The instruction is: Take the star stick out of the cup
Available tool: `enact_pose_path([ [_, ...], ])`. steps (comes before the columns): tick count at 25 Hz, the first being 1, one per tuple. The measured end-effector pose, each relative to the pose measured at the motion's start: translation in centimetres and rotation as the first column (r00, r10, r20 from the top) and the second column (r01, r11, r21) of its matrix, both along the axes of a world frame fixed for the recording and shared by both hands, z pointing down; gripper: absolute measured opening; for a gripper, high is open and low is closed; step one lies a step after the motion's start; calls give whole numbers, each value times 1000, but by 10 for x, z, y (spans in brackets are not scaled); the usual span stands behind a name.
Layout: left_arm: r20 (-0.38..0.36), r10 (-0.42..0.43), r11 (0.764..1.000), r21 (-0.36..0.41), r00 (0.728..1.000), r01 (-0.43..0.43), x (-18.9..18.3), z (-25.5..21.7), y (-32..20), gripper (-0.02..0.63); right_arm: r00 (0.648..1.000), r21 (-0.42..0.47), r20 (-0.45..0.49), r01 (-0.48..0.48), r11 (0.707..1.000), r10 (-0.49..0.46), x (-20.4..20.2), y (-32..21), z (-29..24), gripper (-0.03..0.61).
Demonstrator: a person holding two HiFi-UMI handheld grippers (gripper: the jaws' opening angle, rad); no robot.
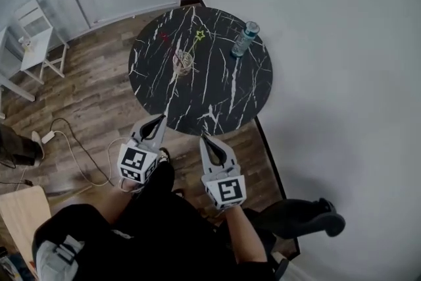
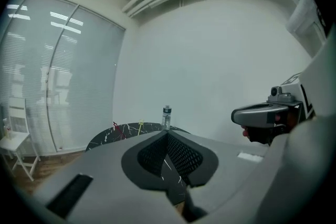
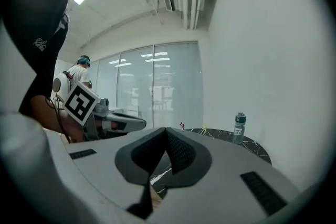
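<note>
On the round black marble table [image 1: 223, 95] stands a clear glass cup [image 1: 183, 62] with two star sticks in it: a yellow star [image 1: 200, 35] and a red star [image 1: 164, 37] on thin stems. My left gripper [image 1: 158, 122] and right gripper [image 1: 208, 143] hover shut and empty just short of the table's near edge, well apart from the cup. In the left gripper view the yellow star stick [image 2: 140, 127] and the red star stick [image 2: 117, 129] show far off above the closed jaws. The right gripper view shows both stars [image 3: 182, 126] small and distant.
A water bottle [image 1: 244, 39] stands at the table's far right side. A white chair [image 1: 38, 36] is at the left, and cables [image 1: 72, 148] run over the wooden floor. A white wall lies to the right. The person's legs and a shoe [image 1: 325, 220] are below.
</note>
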State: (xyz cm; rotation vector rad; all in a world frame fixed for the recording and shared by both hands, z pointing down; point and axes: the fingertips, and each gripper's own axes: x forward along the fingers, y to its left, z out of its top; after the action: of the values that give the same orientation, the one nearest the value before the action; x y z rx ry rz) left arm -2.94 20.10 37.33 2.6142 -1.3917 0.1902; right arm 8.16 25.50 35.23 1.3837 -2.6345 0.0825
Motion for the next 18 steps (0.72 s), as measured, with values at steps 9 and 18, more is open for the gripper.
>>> enact_pose_path([
  [9, 7, 36, 999, -39, 999, -35, -30, 15, -97, -2, 997, -119, -69, -27, 992, 19, 9, -80, 21, -3],
  [18, -27, 18, 993, -115, 999, -21, -64, 33, -139, -2, 991, -175, -129, 22, 984, -45, -19, -136, 30, -3],
])
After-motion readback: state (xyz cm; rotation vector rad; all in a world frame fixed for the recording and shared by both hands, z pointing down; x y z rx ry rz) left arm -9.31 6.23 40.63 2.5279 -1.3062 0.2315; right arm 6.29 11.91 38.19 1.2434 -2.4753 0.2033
